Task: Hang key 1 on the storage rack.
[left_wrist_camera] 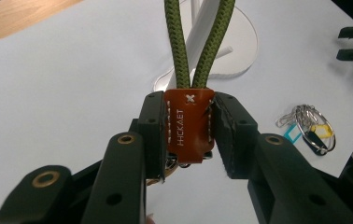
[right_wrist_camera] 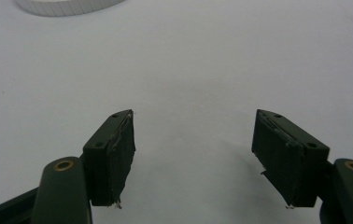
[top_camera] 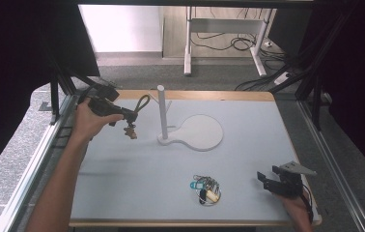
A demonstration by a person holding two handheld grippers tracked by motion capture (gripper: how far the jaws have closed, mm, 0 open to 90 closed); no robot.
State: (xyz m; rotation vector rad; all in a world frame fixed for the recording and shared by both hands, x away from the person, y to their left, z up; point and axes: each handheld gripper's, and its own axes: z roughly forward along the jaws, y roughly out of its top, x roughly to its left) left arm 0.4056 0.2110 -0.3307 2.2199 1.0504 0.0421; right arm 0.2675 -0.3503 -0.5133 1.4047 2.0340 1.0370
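Note:
My left gripper [top_camera: 128, 116] is held above the table's left part, shut on the brown leather tab [left_wrist_camera: 188, 126] of a keychain with an olive green rope loop [top_camera: 142, 102]. In the left gripper view the loop [left_wrist_camera: 198, 44] rises straight from the tab between the pads. Small metal bits hang under the tab [top_camera: 131, 131]. The loop is just left of the white post [top_camera: 161, 112] of a stand with a round base [top_camera: 201, 132]. A bunch of keys with coloured tags [top_camera: 205, 189] lies near the front edge. My right gripper [top_camera: 262, 181] is open at the front right, with bare table between its jaws [right_wrist_camera: 193, 154].
The white mat [top_camera: 122, 193] covers a wooden table. Metal frame rails [top_camera: 40, 150] run along both sides. Beyond the far edge stand a desk leg and cables on the floor [top_camera: 238, 43]. In the left gripper view the keys [left_wrist_camera: 307, 126] lie to the right.

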